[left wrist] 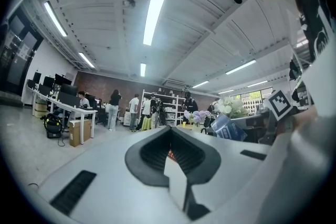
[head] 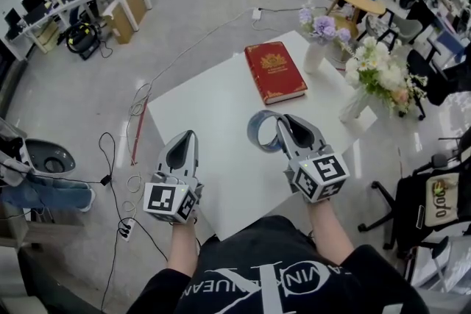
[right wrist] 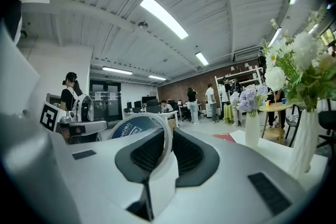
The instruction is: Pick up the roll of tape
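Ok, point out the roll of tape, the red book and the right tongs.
roll of tape (head: 252, 131): head view, left side of its ring.
red book (head: 274, 71): head view, middle of its cover.
right tongs (head: 287, 121): head view, midway between the fingertips.

I see a white square table (head: 210, 132) bearing a red hardcover book (head: 274, 72) far centre, with a white vase of purple flowers (head: 315, 55) and a vase of white flowers (head: 355, 105) on the right.

Your head camera looks steeply down on the white table (head: 213, 151) from close above. Your two gripper cameras ride low behind their jaws, facing level across the office; all three views share the purple flowers (head: 324, 27) at the far edge.
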Tool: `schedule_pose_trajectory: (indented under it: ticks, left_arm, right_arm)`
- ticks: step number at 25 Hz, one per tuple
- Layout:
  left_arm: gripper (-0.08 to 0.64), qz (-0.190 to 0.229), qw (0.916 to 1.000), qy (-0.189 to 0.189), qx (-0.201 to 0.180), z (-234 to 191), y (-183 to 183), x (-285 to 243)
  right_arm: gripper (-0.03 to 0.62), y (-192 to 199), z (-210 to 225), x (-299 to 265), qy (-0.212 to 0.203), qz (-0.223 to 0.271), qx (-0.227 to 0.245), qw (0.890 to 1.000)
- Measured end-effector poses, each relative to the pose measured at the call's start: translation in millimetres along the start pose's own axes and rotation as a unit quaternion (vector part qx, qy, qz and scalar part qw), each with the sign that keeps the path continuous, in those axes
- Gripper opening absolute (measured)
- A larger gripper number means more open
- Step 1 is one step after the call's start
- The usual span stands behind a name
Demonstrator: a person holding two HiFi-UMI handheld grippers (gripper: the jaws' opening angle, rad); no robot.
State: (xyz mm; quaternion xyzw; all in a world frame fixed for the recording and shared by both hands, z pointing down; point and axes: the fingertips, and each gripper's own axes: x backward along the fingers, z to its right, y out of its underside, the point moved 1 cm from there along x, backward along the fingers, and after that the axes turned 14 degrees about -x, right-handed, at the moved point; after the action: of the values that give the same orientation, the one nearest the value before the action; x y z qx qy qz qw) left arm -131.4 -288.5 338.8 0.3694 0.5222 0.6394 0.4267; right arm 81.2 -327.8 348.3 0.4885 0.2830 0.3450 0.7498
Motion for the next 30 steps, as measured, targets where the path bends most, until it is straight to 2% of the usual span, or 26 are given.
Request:
schedule_pose_trajectory:
  ticks: [12, 30]
  left_arm:
    - [0.002, 0.006, 1.0, 0.002, 0.004, 7, -2, -2]
    - [0.002, -0.012, 0.9999, -0.002, 0.006, 2, 8, -2]
  right_arm:
    - [0.064, -3, 2, 5, -0.008, 0.003, -0.005, 1.0]
    - [0.064, 8, 0, -3, -0.018, -0.01, -0.01, 1.0]
